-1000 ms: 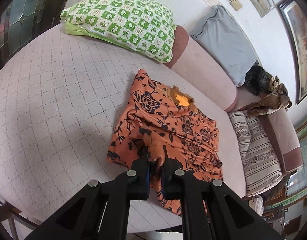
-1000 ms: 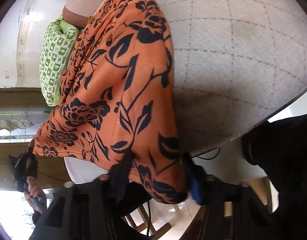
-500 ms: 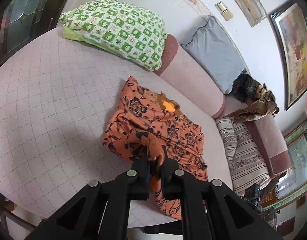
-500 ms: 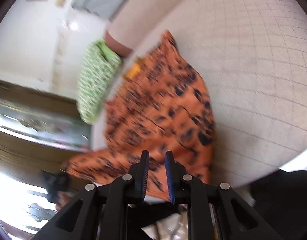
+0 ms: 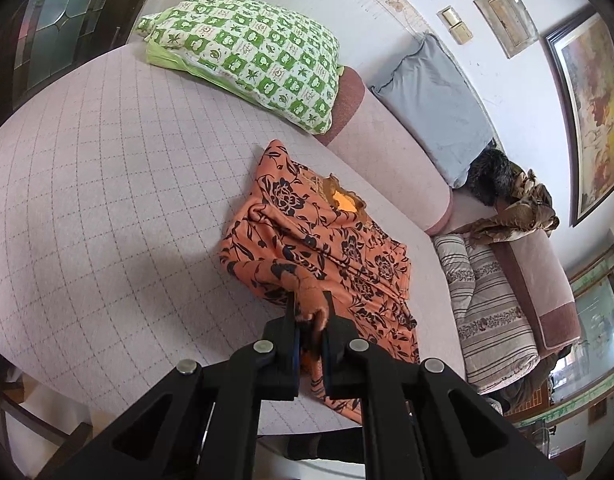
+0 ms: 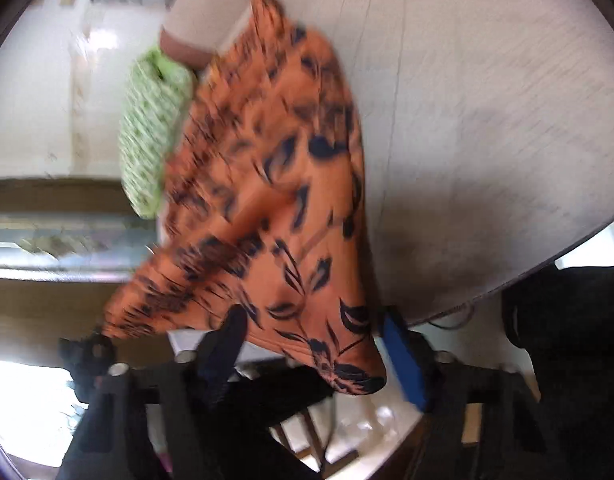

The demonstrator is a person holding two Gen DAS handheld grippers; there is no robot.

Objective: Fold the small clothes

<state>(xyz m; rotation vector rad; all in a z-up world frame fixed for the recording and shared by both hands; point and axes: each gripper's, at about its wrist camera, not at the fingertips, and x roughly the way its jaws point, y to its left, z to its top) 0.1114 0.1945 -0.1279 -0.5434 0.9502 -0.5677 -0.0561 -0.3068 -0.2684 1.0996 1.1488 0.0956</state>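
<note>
Tool on the left point(image 5: 311, 320) is pinched tight on a bunched fold of the orange floral garment point(image 5: 327, 248), which lies crumpled on the pink quilted sofa seat point(image 5: 107, 184) near its front edge. The right tool point(image 6: 311, 344) is opening its jaws, with a hanging corner of the same garment point(image 6: 275, 208) between the spread fingers, though blur hides whether the pads touch it. Beyond the cloth, a green-and-white checked pillow point(image 5: 247, 56) leans at the seat's far end, well apart. A grey cushion point(image 5: 435, 108) rests against the backrest, with a striped folded cloth point(image 5: 491, 308) and a brown crumpled fabric point(image 5: 515, 212) further right.
</note>
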